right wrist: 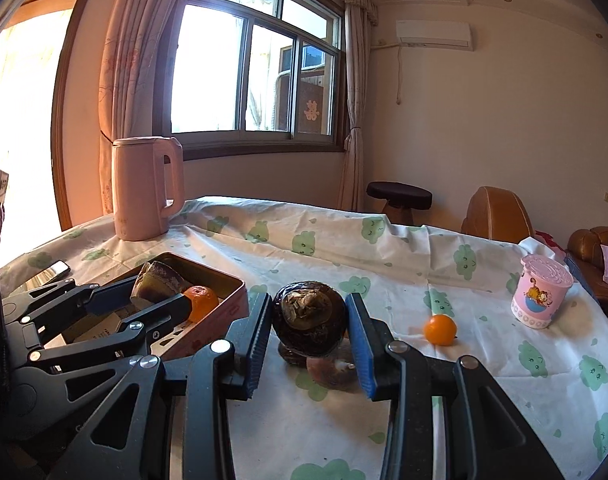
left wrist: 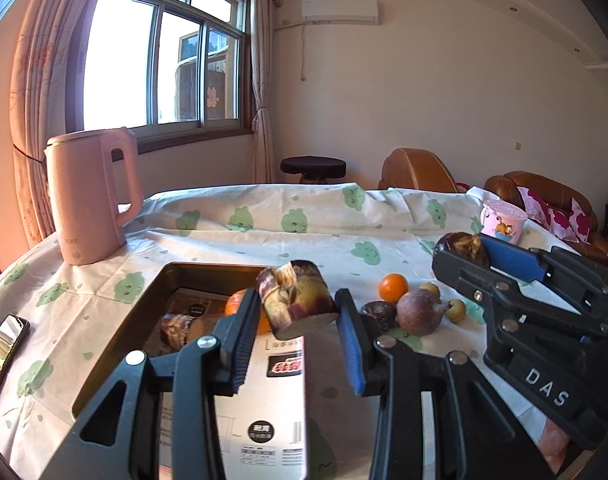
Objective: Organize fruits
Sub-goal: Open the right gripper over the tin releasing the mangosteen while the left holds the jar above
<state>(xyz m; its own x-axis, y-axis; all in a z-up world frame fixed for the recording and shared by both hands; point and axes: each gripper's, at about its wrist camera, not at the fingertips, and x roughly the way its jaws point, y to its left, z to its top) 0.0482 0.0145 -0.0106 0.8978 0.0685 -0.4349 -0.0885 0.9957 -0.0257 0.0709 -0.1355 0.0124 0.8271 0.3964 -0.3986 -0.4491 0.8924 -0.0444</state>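
My left gripper (left wrist: 297, 308) is shut on a cut purple-brown chunk of cane (left wrist: 299, 300), held above the near end of the open metal tin (left wrist: 207, 267). Inside the tin lie an orange (right wrist: 201, 302) and a dark piece of fruit (left wrist: 175, 326). My right gripper (right wrist: 308, 324) is shut on a dark round water chestnut (right wrist: 310, 320), above the table to the right of the tin. On the cloth below rest a small orange (left wrist: 393, 287), a purple passion fruit (left wrist: 419, 312), another dark chestnut (left wrist: 378, 314) and two longans (left wrist: 456, 310).
A pink kettle (left wrist: 91, 200) stands at the back left beside the tin. A phone (left wrist: 5, 344) lies at the left edge. A pink cartoon cup (right wrist: 542, 296) stands at the far right. A stool (left wrist: 312, 168) and brown sofa (left wrist: 544, 192) are behind the table.
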